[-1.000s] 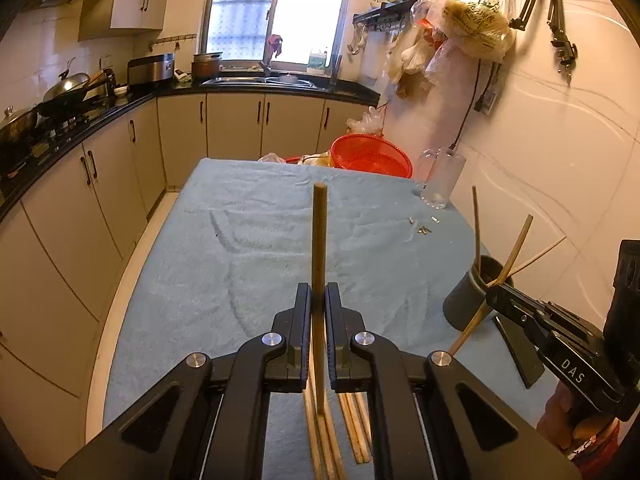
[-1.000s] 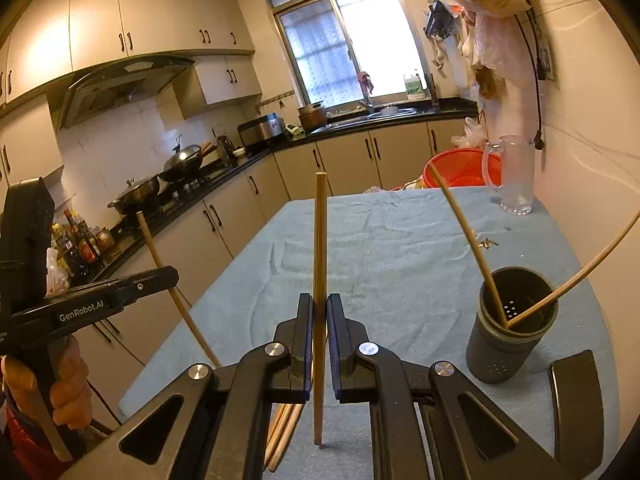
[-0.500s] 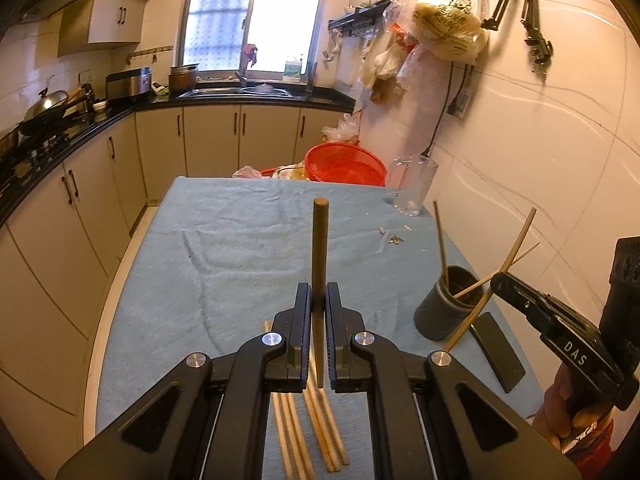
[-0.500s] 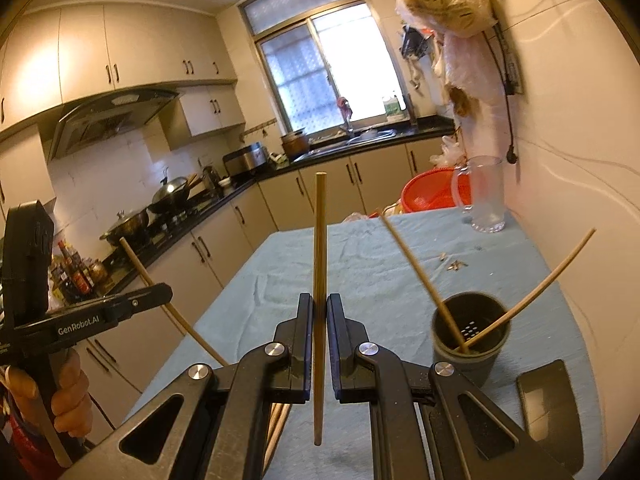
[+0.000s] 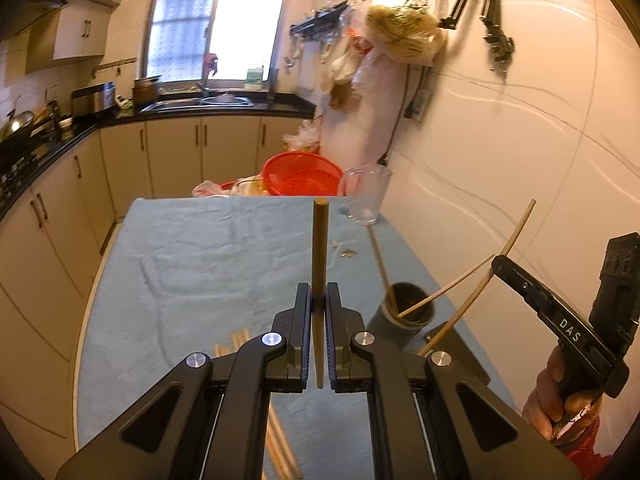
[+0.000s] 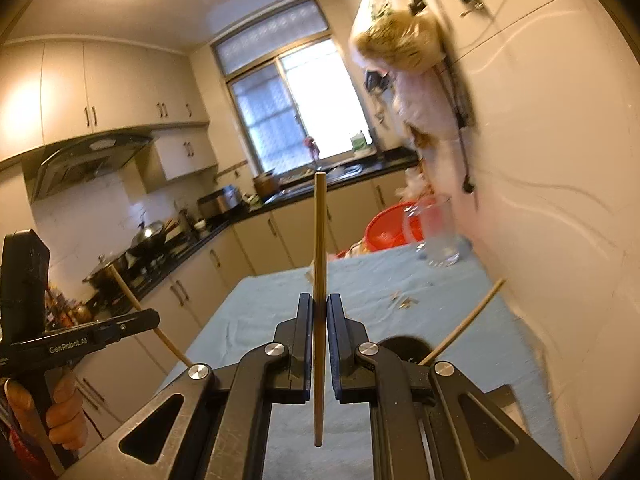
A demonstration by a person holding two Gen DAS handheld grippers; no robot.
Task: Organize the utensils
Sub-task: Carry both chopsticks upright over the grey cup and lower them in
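Observation:
My left gripper [image 5: 319,300] is shut on a wooden chopstick [image 5: 319,248] that stands upright between its jaws, above the blue-cloth table [image 5: 192,264]. My right gripper [image 6: 319,308] is shut on another chopstick [image 6: 319,240], also upright. It shows at the right of the left wrist view [image 5: 500,266], above and right of the dark grey holder cup [image 5: 408,312], which holds two chopsticks. In the right wrist view the cup [image 6: 404,346] lies just below the fingers, partly hidden. Several loose chopsticks [image 5: 280,452] lie on the cloth under my left gripper.
A glass pitcher [image 5: 366,196] and a red colander [image 5: 302,174] stand at the table's far end. A dark flat lid [image 5: 460,356] lies beside the cup. Small scraps [image 5: 346,252] lie mid-table. The tiled wall [image 5: 500,160] runs along the right edge; cabinets line the left.
Both grippers have risen and tilted upward while keeping their chopsticks. The right gripper has moved closer over the holder cup, which now sits low beneath its fingers.

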